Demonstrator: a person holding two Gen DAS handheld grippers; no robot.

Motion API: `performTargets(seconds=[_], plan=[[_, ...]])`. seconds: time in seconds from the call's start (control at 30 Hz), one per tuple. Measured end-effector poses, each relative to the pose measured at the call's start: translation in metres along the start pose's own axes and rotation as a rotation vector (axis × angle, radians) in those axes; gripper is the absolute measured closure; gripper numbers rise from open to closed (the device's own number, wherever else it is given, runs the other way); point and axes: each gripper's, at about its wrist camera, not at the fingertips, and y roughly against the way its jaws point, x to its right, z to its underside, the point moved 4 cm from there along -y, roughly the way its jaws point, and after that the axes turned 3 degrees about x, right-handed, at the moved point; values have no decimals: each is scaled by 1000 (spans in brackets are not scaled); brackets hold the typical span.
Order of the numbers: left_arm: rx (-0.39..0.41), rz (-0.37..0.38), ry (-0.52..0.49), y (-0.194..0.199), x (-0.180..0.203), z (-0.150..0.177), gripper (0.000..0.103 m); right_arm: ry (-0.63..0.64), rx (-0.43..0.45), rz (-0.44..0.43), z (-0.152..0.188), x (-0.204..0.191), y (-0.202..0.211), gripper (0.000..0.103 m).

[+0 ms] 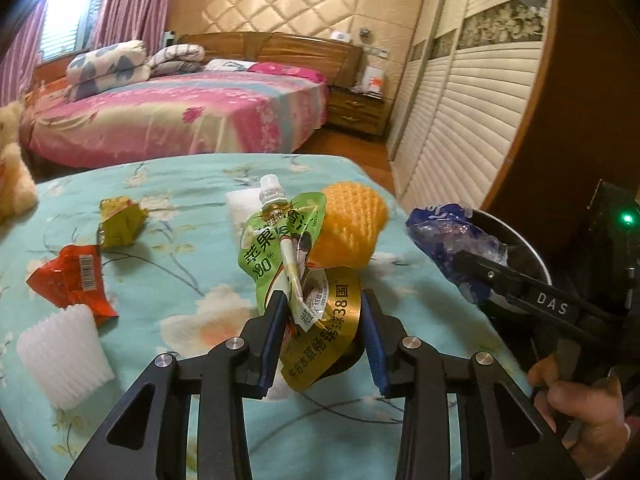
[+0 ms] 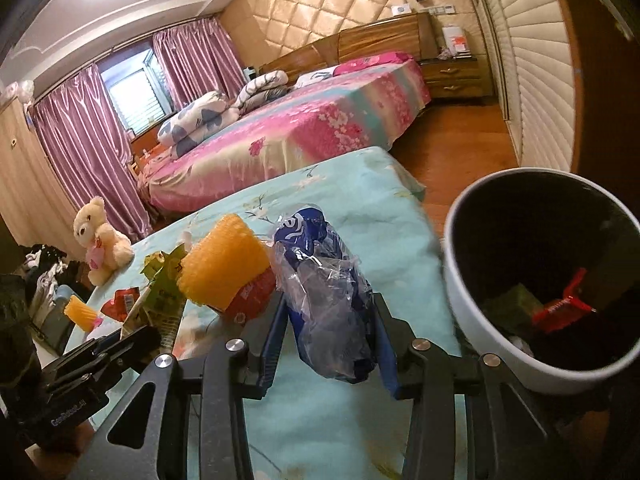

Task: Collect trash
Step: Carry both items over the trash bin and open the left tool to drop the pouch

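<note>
My left gripper [image 1: 324, 300] straddles a green drink pouch [image 1: 276, 240] and a gold foil lid [image 1: 324, 332] on the teal floral cloth [image 1: 180, 280]; its jaws stand apart around them, with the left pad touching the pouch. My right gripper [image 2: 330, 308] is shut on a blue and clear plastic wrapper [image 2: 324, 308], held above the cloth beside the bin; it also shows in the left wrist view [image 1: 448, 240]. The white trash bin [image 2: 472, 280] has a dark inside and holds a red wrapper [image 2: 560, 308] and green trash.
An orange foam fruit net [image 1: 352, 224], a yellow-green wrapper [image 1: 120, 220], a red wrapper [image 1: 68, 276] and a white foam net [image 1: 64, 356] lie on the cloth. A teddy bear [image 2: 100, 240] sits at the far left edge. A pink bed [image 1: 180, 112] and wardrobe [image 1: 460, 100] stand behind.
</note>
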Motion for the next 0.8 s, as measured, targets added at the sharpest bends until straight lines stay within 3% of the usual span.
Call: performTargets(seconds=[0.8], plan=[[-30, 115, -159, -19, 77, 0, 68, -98, 68, 88, 10, 65, 52, 62]])
